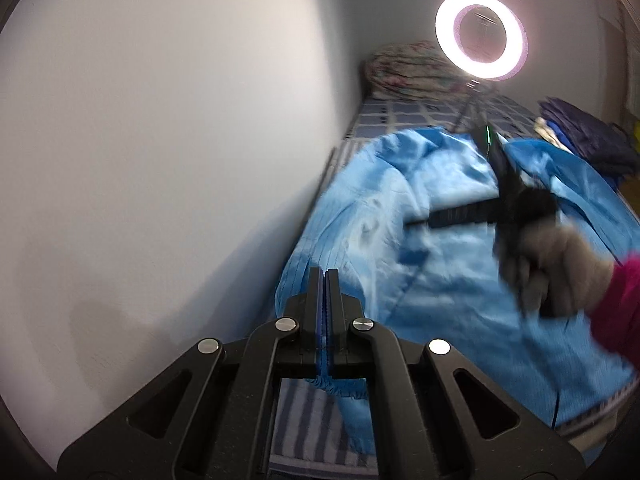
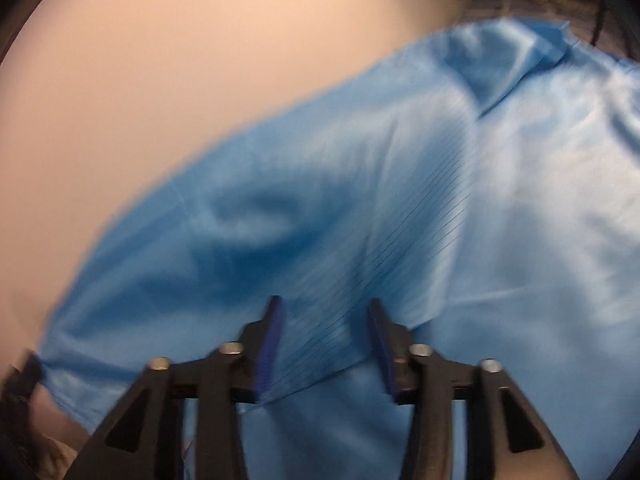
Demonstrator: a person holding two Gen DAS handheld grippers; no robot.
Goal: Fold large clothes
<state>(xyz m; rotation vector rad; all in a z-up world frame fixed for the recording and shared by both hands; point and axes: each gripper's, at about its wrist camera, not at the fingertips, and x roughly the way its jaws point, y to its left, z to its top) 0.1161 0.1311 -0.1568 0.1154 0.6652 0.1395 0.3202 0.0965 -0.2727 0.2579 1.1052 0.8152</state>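
Fabric of the large, shiny light-blue garment (image 1: pixel 448 264) lay spread on the bed with the blue checked sheet (image 1: pixel 400 118), its long axis running away along the white wall (image 1: pixel 160 140). The left hand-held gripper (image 1: pixel 325 276) was closed, seemingly on the near hem, though the pads hid the contact. The right hand-held gripper (image 2: pixel 324 332) stood open directly over the cloth, with nothing pinched, and it was the nearer one to the garment's middle.
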